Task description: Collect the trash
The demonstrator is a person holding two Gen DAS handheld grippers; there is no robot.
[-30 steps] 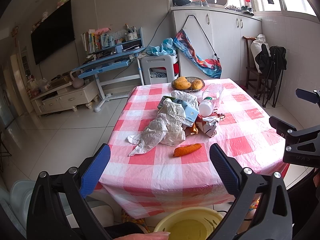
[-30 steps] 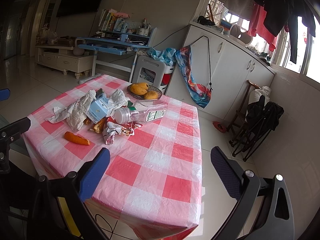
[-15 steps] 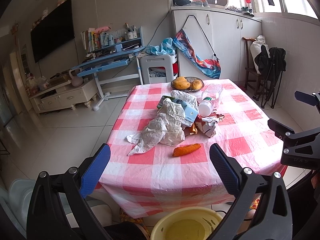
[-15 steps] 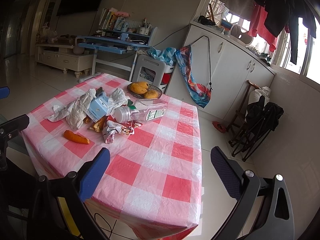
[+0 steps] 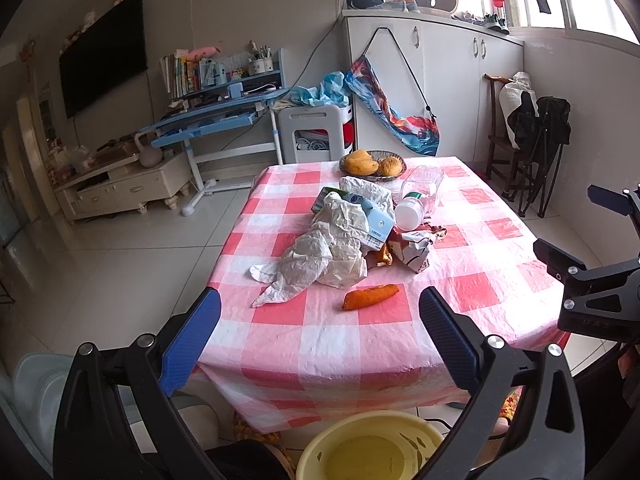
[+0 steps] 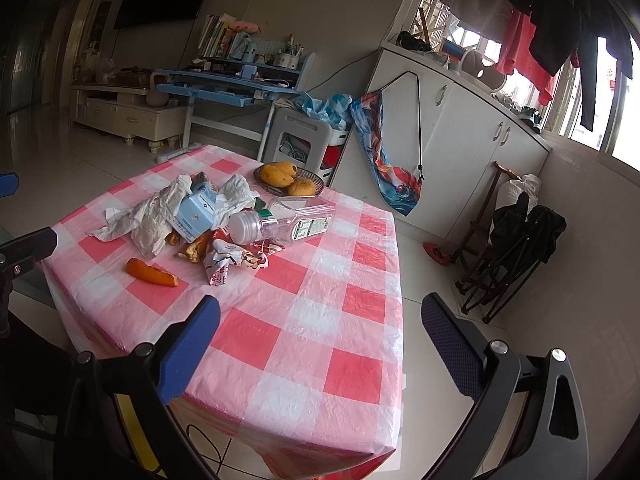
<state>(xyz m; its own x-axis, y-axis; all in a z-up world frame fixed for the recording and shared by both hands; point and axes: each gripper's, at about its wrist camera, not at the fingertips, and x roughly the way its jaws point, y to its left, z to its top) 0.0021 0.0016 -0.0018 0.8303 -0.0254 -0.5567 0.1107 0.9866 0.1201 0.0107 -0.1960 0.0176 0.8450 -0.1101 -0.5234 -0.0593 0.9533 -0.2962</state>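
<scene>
- Left gripper (image 5: 320,318): jaws wide apart, empty, lower frame; yellow bin (image 5: 374,446) at bottom centre, as 0.5 s ago.
- Right gripper (image 6: 320,326): jaws wide apart, empty, short of the table (image 6: 304,344) edge; view almost unchanged.
- Orange peel (image 5: 371,297) alone at frame centre, just beyond the tips; no shift seen.
- Trash heap mid-frame: crumpled white bag (image 5: 320,252), blue carton (image 5: 376,228), snack wrapper (image 5: 414,250), plastic bottle (image 5: 420,198) lying on its side.
- Fruit basket (image 5: 373,165) at far table edge.

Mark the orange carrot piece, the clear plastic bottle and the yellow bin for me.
orange carrot piece (image 5: 371,297): left wrist view, middle of its body.
clear plastic bottle (image 6: 294,222): right wrist view, its clear side.
yellow bin (image 5: 320,438): left wrist view, near rim.
</scene>
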